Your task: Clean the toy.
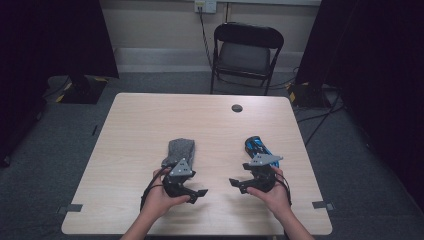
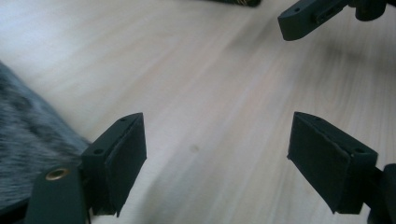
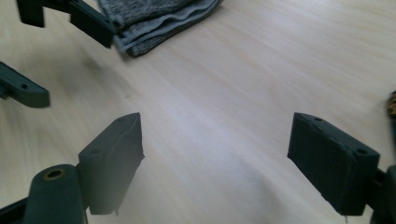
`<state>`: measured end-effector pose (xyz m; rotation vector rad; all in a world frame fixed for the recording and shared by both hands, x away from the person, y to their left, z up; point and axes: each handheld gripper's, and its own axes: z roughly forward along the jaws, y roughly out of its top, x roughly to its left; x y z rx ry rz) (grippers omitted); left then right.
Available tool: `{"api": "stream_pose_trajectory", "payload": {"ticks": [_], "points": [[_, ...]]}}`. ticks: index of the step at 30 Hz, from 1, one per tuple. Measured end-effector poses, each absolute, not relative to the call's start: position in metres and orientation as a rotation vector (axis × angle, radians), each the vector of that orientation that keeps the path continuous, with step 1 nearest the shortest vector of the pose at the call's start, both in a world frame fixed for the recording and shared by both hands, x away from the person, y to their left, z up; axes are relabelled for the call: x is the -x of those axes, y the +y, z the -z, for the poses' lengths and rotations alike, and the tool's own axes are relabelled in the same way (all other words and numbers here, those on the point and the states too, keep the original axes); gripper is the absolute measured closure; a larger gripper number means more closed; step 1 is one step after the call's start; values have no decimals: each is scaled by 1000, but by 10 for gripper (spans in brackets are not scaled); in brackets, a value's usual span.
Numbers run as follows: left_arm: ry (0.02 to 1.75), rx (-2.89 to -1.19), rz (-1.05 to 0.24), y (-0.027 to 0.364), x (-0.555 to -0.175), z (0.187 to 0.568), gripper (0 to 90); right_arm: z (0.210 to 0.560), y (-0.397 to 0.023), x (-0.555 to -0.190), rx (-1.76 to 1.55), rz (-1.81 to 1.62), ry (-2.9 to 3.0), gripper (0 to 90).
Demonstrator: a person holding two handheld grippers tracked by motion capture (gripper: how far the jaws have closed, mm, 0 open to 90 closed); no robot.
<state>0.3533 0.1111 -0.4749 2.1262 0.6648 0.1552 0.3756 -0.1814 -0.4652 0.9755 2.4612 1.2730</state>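
Lying folded on the bench (image 1: pixel 140 125), the grey sock (image 1: pixel 180 150) sits just beyond the left gripper (image 1: pixel 199 194), whose fingers (image 2: pixel 122 161) stand spread over bare wood, the sock at their left edge. The right gripper (image 1: pixel 235 183), fingers (image 3: pixel 116 158) likewise spread and empty, hovers near the blue-and-black sock (image 1: pixel 256 146).

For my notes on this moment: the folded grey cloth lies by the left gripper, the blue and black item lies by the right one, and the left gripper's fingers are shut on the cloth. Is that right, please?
Not quite. The left gripper is open, with bare table between its fingers, as the left gripper view shows. The folded grey cloth does lie by it, and the blue and black item by the right gripper.
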Motion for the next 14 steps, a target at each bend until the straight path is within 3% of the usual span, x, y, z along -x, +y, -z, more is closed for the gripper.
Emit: {"api": "stream_pose_trajectory", "payload": {"ticks": [14], "points": [[617,-2183,-119,96,-342,500,181,498,-177,-356,-934,-1203,2548,166]]}}
